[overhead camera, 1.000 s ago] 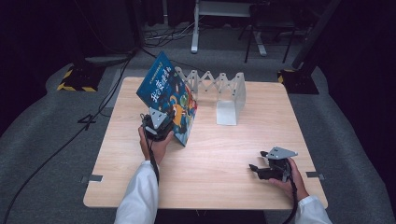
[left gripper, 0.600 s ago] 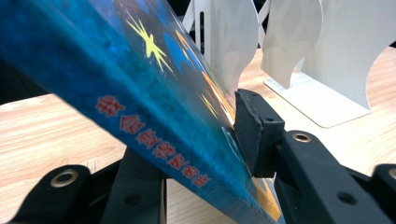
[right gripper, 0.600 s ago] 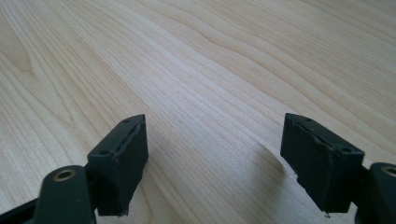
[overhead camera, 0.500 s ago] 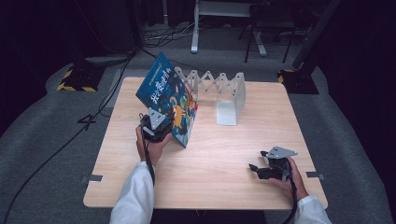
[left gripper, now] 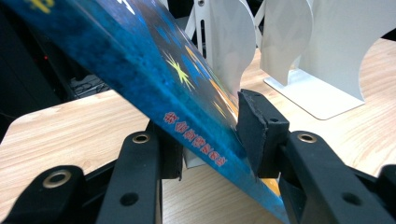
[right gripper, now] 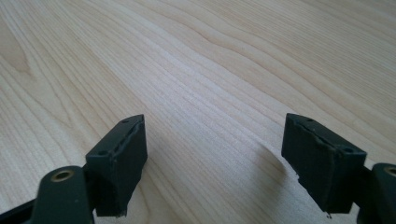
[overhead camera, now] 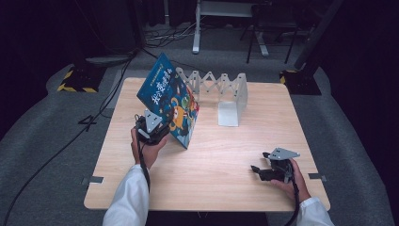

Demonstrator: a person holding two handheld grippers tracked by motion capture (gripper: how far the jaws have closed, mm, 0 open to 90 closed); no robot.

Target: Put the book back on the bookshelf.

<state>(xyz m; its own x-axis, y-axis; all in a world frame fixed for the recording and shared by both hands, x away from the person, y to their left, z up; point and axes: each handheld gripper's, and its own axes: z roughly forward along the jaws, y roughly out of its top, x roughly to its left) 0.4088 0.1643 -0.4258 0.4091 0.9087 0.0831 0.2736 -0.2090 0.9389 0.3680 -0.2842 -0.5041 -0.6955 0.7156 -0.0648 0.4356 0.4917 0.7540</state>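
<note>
We hold the blue book (overhead camera: 169,101) tilted in the left gripper (overhead camera: 157,129), clamped, left of the white rack (overhead camera: 221,87); racking remains; the right gripper (overhead camera: 263,170) rests open, empty, near right.

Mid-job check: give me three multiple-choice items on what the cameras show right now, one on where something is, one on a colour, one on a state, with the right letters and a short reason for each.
1. Where does the white folding book rack stand?
A. At the table's far edge, beyond the book
B. At the near edge, by the right gripper
C. On the floor

2. What is the main colour of the book cover?
A. Red
B. Blue
C. White

3. How is the right gripper?
A. Shut on the book
B. Shut on the rack
C. Open, nothing between the jaws

Answers:
1 A: the high view shows the rack on the table behind the book.
2 B: blue in the high view and the left gripper view.
3 C: its own view shows the jaws apart over bare wood; the left gripper holds the tilted book.
</note>
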